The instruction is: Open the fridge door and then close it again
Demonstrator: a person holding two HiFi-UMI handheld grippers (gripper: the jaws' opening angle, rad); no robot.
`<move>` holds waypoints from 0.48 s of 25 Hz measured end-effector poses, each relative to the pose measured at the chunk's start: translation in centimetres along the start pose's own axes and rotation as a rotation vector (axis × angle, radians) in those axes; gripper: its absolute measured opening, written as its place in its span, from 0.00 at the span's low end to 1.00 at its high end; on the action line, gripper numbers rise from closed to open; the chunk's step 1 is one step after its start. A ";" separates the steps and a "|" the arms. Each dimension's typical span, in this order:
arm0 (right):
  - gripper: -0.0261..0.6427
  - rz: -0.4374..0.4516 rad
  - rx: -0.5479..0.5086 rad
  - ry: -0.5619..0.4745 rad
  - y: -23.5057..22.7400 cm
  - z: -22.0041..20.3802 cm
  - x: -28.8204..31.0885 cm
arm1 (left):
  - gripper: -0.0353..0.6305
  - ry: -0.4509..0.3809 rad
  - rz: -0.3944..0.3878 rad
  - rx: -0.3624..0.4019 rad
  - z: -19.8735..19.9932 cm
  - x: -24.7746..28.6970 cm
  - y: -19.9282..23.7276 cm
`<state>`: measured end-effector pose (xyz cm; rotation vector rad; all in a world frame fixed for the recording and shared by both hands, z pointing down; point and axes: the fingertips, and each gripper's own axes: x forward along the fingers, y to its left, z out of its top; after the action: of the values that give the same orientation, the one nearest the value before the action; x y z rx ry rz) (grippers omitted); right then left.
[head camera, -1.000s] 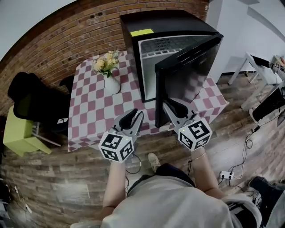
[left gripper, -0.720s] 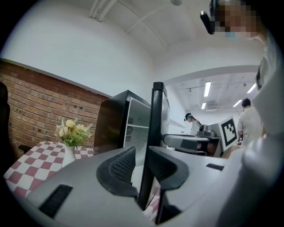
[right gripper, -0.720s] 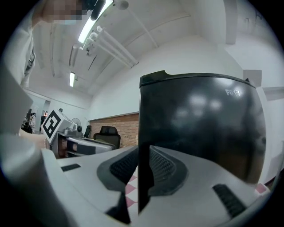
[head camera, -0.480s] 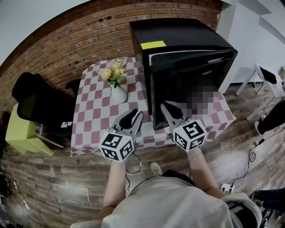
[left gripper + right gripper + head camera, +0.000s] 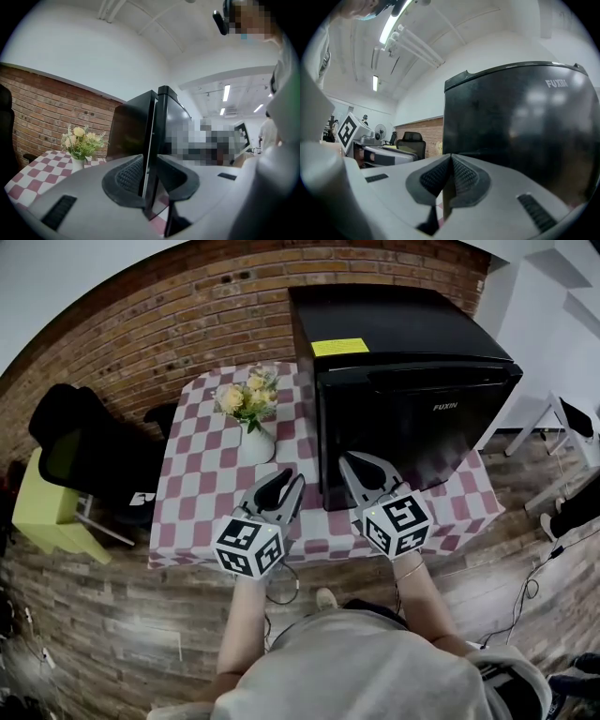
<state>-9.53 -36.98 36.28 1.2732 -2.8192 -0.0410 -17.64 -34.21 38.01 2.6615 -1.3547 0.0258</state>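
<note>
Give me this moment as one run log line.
fridge door: closed | right gripper: shut, empty, near door | left gripper: open, empty

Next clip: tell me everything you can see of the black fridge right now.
The fridge is a compact black box standing upright on the right part of the checked tablecloth. Its matt top carries a yellow sticker near the front edge. The glossy door looks shut, with small white lettering at its upper right and a recessed grip along its top. The right tool, jaws together and empty, sits at the door's lower left corner; whether it touches cannot be told.
</note>
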 end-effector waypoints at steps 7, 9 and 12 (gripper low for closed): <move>0.04 -0.006 -0.013 0.012 -1.1 -0.1 1.1 | 0.19 -0.007 -0.001 -0.001 0.1 1.4 0.6; 0.04 -0.002 -0.021 0.018 -1.1 -0.4 1.2 | 0.19 -0.004 -0.003 0.000 0.0 1.8 0.7; 0.04 0.006 -0.033 0.028 -0.9 -0.7 1.5 | 0.19 0.003 -0.007 0.000 -0.2 2.3 0.7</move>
<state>-9.82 -38.71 37.03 1.2485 -2.7867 -0.0687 -16.89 -36.44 38.46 2.6650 -1.3441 0.0293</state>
